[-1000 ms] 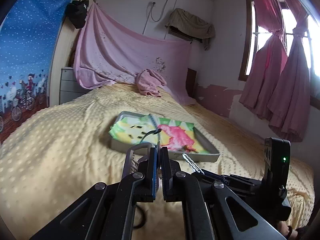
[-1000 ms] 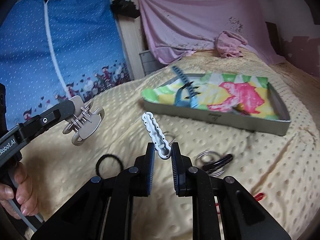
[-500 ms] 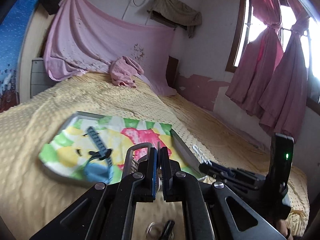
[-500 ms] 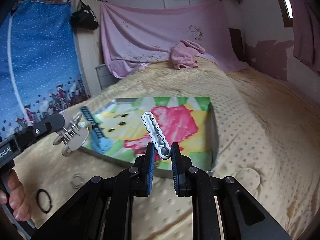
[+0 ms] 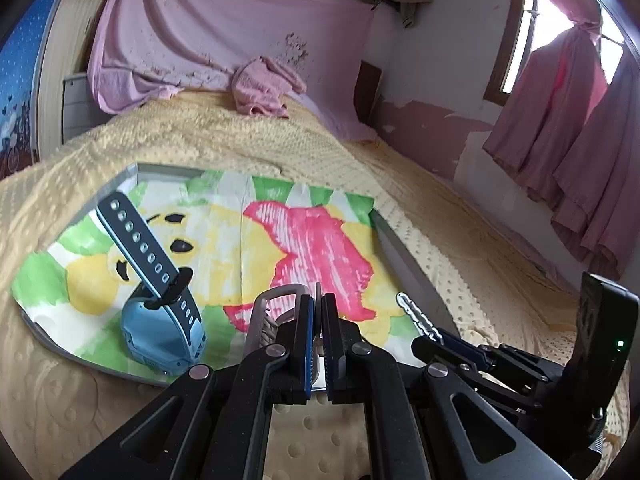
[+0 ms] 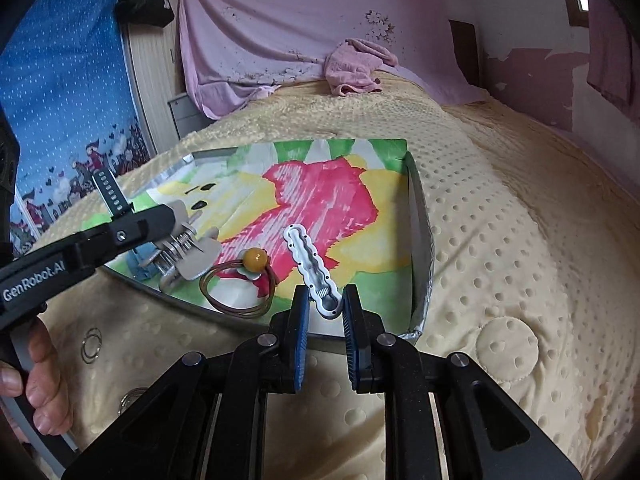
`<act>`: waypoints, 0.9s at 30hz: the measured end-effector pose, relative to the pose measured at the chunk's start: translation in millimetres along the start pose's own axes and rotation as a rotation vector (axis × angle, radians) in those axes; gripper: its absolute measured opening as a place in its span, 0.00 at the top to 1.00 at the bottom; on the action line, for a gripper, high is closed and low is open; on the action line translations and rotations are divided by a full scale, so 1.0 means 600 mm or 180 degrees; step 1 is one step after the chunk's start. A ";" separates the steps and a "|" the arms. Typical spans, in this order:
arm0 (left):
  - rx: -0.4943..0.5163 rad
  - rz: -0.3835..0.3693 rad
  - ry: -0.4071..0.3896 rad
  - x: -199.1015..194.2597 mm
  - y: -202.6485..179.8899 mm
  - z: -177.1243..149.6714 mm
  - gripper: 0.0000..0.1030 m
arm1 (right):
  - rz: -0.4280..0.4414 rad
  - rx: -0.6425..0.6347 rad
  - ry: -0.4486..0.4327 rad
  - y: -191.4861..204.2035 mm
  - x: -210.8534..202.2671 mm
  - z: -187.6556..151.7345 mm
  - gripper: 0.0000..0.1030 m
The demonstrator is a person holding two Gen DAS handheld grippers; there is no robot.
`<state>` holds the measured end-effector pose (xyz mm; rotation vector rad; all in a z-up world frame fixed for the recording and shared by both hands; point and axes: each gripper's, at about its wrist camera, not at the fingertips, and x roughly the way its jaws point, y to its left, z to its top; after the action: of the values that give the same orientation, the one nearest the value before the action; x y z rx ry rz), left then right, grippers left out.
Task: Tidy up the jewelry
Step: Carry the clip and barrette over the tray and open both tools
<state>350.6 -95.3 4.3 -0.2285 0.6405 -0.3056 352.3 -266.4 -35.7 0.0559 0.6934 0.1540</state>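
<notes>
Set both clips down gently inside the tray [image 6: 424,216] – low first, then release. The left gripper [image 5: 318,312], fingers nearly closed, pinches a beige claw clip [image 6: 192,256]; the right gripper [image 6: 324,300] clamps a white wavy clip [image 6: 310,270]. Both tilt downward over the near rim

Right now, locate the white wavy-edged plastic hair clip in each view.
Left wrist: white wavy-edged plastic hair clip lower right, in the right gripper.
Right wrist: centre, between that gripper's fingers.
Shared landmark: blue watch in the tray.
</notes>
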 end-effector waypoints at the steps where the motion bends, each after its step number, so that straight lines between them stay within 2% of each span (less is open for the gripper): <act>1: -0.0016 0.0006 0.0027 0.004 0.003 0.000 0.95 | -0.0010 -0.0008 0.0016 0.003 0.002 0.002 0.86; 13: -0.0134 0.0017 0.0104 0.012 0.012 -0.009 0.94 | -0.0079 -0.0086 0.0083 0.004 0.005 0.011 0.85; 15: -0.0109 0.0040 0.0092 0.007 0.011 -0.013 0.90 | -0.0055 -0.0064 0.0050 0.001 0.000 0.010 0.84; 18: -0.0102 0.0034 0.0057 -0.006 0.009 -0.018 0.87 | -0.0024 -0.0035 -0.0053 -0.004 -0.015 0.005 0.77; 19: -0.0105 0.0021 0.0037 -0.011 0.008 -0.018 0.87 | -0.0018 -0.0023 -0.0093 -0.006 -0.020 0.004 0.71; 20: -0.0104 0.0016 0.0011 -0.016 0.007 -0.019 0.84 | -0.0024 -0.0010 -0.0136 -0.008 -0.027 0.002 0.66; 22: -0.0083 0.0025 -0.0060 -0.032 0.005 -0.022 0.77 | -0.0041 0.0018 -0.0239 -0.012 -0.044 -0.003 0.64; 24: -0.0082 0.0019 -0.0144 -0.050 0.004 -0.026 0.57 | -0.0052 0.0030 -0.0334 -0.015 -0.062 -0.009 0.62; 26: -0.0118 0.0027 -0.0278 -0.072 0.006 -0.031 0.44 | -0.0080 0.0026 -0.0419 -0.015 -0.077 -0.015 0.52; 27: -0.0118 0.0034 -0.0339 -0.081 0.007 -0.032 0.44 | -0.0079 0.0034 -0.0466 -0.017 -0.086 -0.018 0.51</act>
<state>302.6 -76.8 14.9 -0.2749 0.5422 -0.2695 307.3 -284.6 -12.5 0.0680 0.5485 0.1210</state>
